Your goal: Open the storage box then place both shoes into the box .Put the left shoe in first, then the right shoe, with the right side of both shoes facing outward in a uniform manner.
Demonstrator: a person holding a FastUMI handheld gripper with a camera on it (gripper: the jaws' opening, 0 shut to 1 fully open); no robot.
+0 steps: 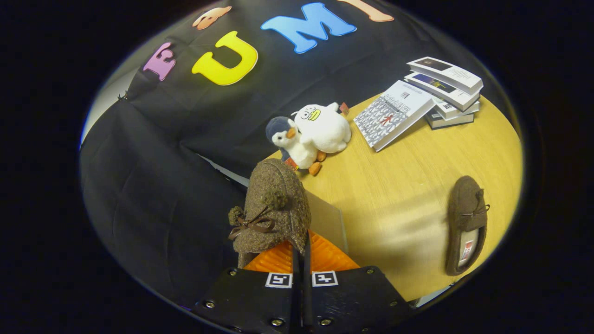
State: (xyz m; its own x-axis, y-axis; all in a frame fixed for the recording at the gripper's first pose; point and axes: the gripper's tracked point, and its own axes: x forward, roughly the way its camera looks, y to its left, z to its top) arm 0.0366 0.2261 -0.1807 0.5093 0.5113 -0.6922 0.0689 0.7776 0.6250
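Tongs (pixel 301 260) clamped on brown shoe (pixel 274 208), second shoe (pixel 466 222) well apart

The fingers (pixel 301 260) sit pressed together, tips buried under the rear of the shoe (pixel 274 208), so the grip itself can't be seen. That shoe covers most of the box (pixel 330 218), leaving only a pale panel and a patch of orange ribbing. The duck (pixel 325 127) hides behind the penguin (pixel 292 144) in part. The book (pixel 394 113) masks the stack (pixel 448 93) behind it. The slipper's (pixel 466 225) inside label is too small to make out.
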